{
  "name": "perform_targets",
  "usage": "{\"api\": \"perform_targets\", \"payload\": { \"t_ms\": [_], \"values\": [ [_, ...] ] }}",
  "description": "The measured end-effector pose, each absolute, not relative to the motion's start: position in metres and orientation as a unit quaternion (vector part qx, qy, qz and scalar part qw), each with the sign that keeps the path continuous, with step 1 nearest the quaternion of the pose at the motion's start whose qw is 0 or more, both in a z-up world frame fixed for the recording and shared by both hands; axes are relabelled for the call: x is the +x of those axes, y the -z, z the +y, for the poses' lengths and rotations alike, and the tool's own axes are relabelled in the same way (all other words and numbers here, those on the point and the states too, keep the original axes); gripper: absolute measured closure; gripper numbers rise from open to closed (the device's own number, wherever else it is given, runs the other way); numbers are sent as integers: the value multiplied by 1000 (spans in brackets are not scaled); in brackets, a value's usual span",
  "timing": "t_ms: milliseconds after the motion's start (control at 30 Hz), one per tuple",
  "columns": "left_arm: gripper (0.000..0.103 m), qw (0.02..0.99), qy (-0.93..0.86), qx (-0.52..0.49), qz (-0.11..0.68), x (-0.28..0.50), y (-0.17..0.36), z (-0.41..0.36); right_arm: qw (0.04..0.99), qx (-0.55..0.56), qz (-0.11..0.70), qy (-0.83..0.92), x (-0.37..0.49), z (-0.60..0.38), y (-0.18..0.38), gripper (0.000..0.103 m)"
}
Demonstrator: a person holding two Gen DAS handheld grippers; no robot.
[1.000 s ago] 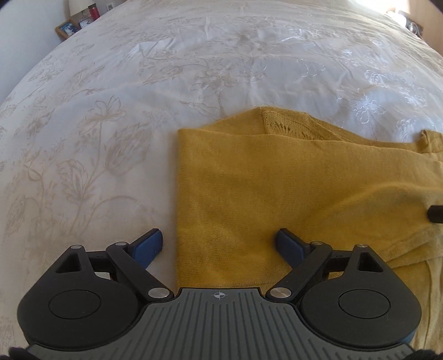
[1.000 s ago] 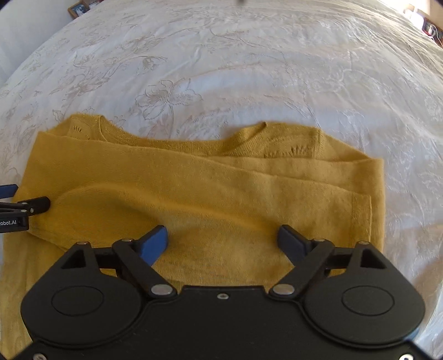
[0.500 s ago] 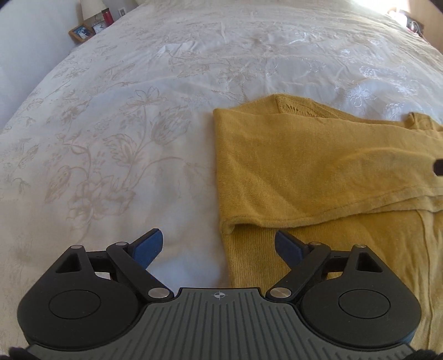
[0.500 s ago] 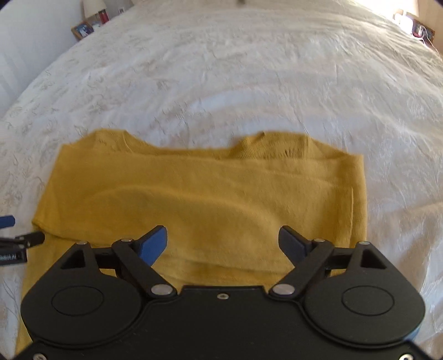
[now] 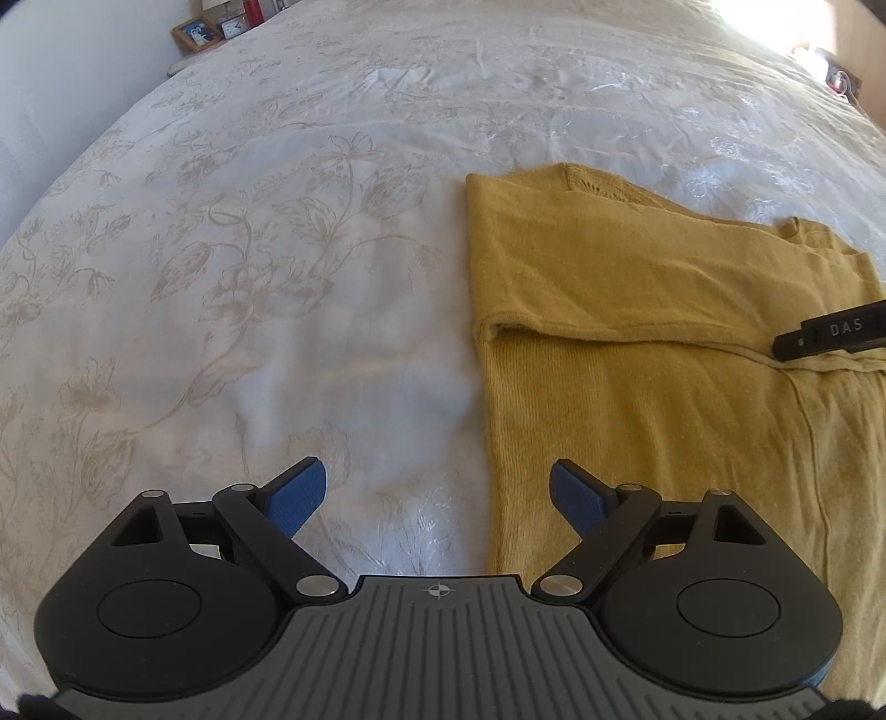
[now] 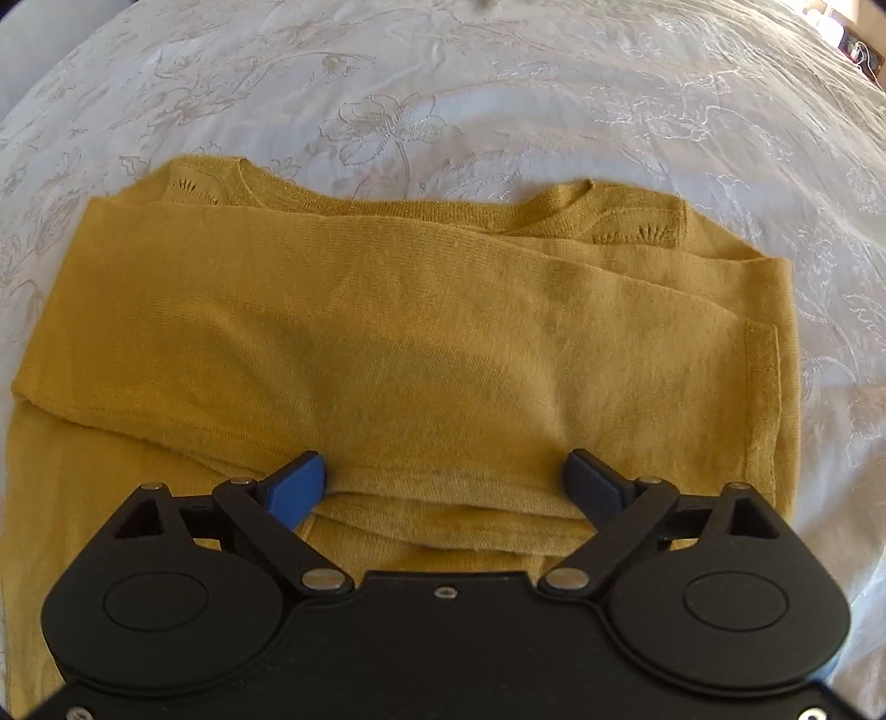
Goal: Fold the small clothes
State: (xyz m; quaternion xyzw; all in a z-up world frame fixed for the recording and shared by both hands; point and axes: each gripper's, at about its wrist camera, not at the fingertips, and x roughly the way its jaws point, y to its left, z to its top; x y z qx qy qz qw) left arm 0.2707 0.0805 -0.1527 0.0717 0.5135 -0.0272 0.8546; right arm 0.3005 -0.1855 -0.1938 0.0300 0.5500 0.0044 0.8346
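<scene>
Mustard sweater lies flat on the white floral bedspread, sleeves folded across its body. Right gripper spread wide above the lower sleeve edge, holding nothing. Left gripper also wide, empty, straddling the sweater's left edge (mostly over bedspread). Framed photo stands far left, beyond the bed.

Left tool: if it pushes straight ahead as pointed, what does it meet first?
Probably the floral bedspread: the open left tool straddles the mustard sweater's left edge, mostly over bare cover. Depth unclear.
</scene>
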Motion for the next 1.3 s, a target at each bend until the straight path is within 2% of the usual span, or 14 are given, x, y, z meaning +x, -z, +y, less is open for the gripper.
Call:
{"api": "perform_targets", "payload": {
  "t_ms": [133,300,433,533,700,1033,1300],
  "values": [
    [15,853,44,66,516,260,153,85,841,77,535,-8,275,-204,174,9],
    [15,849,82,61,519,245,156,89,838,119,532,21,225,-210,162,3],
    [14,823,143,34,549,234,166,93,826,151,542,37,182,-209,162,1],
    [14,805,170,13,569,225,173,98,820,181,540,55,148,-210,161,1],
    [14,809,181,20,558,204,172,104,818,210,529,82,104,-213,155,1],
    [14,828,126,-1,547,156,162,128,824,196,528,67,52,-232,152,1],
    [14,830,90,4,551,101,163,114,831,142,537,1,18,-257,155,1]
  ]
}}
